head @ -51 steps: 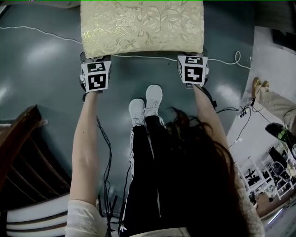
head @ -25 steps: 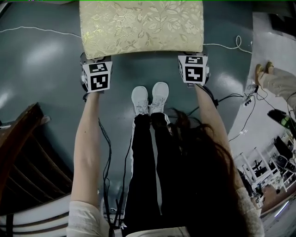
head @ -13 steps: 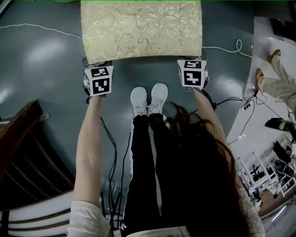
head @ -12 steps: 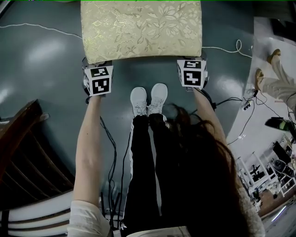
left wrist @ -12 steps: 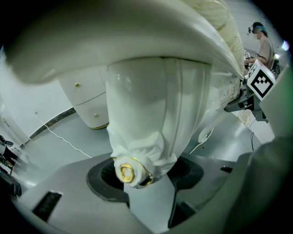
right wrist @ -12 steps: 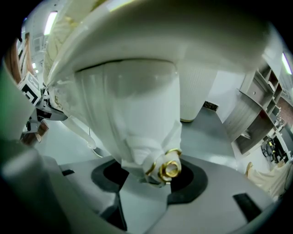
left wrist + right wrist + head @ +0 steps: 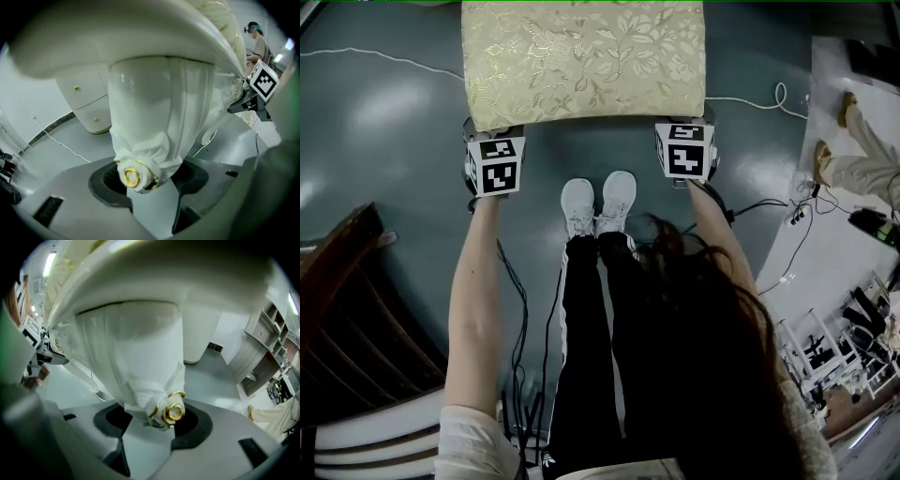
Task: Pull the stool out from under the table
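Note:
The stool's gold floral seat [image 7: 581, 61] fills the top of the head view, standing on the grey floor. My left gripper [image 7: 492, 139] is at its near left corner and my right gripper [image 7: 686, 131] at its near right corner, fingertips hidden under the seat edge. In the left gripper view a white carved stool leg [image 7: 154, 112] with a gold foot sits between the dark pads of the left gripper [image 7: 147, 177], which is shut on it. The right gripper [image 7: 154, 422] is likewise shut on the other front leg [image 7: 136, 357].
The person's white shoes [image 7: 598, 202] stand just in front of the stool. Dark wooden furniture [image 7: 347, 309] is at lower left. White cables [image 7: 759, 98] trail on the floor. Another person's legs [image 7: 853, 169] and clutter [image 7: 834, 347] are on the right. A white cabinet [image 7: 86, 105] stands behind.
The person's feet came together side by side. The stool and both grippers hold nearly the same place. The other person at the right edge has shifted.

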